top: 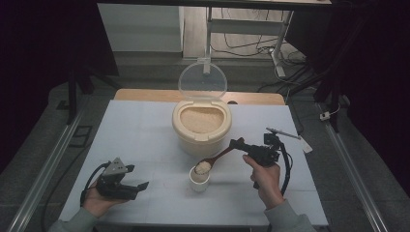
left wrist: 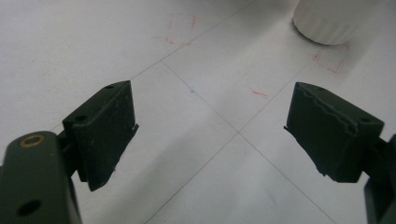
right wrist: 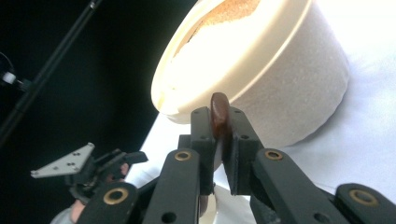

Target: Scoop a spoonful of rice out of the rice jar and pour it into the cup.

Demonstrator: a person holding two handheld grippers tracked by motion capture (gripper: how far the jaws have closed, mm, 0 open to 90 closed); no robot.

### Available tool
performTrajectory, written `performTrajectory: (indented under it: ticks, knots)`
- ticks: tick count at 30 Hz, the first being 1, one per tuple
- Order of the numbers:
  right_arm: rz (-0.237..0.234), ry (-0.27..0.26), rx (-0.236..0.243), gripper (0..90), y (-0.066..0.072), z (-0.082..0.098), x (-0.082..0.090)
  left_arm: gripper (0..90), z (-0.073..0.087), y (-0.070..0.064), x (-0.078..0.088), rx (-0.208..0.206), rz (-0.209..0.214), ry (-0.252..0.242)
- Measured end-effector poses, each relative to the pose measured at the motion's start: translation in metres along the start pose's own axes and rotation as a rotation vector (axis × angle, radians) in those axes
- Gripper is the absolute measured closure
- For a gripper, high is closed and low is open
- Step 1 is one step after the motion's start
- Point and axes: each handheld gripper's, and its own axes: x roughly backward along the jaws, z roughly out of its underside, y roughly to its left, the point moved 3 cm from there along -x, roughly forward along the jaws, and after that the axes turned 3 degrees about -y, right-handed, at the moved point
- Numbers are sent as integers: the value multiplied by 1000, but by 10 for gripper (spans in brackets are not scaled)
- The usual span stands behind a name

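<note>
My right tool (top: 238,144) is pinched tight on the handle of a wooden spoon (top: 216,159), whose bowl, heaped with rice, sits over a small white cup (top: 199,181) in front of the open rice bin (top: 201,124). My left tool (top: 139,186) rests low at the near left, jaws spread wide, empty. The counter (top: 135,130) is white; beyond it I see dark floor and cables

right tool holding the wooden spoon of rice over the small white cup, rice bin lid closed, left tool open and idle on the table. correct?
One error: the rice bin lid is open, standing upright behind the exposed rice, as the high view shows. The rest holds: the right tool grips the wooden spoon over the small white cup, and the left tool is open and idle.
</note>
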Motion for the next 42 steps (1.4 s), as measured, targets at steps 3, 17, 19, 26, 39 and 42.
performTrajectory:
  ticks: [3, 17, 19, 26, 39, 42]
  knots:
    - [22, -4, 56, 833, 5, 1, 0, 156, 0, -1, 0, -1, 1, 2]
    - [6, -53, 313, 833, 34, 3, 11, 157, 0, -1, -1, -2, -1, 2]
    - [1, -51, 363, 833, 39, 4, 12, 157, 0, -1, -1, -2, -1, 1]
    - [-30, -67, 418, 833, 45, 5, 16, 157, 0, -1, -1, -2, -2, 1]
    - [-53, -125, 473, 833, 40, -12, 46, 147, 0, 0, -1, 3, -12, -4]
    - [-37, -123, 495, 833, 37, -15, 54, 145, 0, 0, -1, 2, -14, -3]
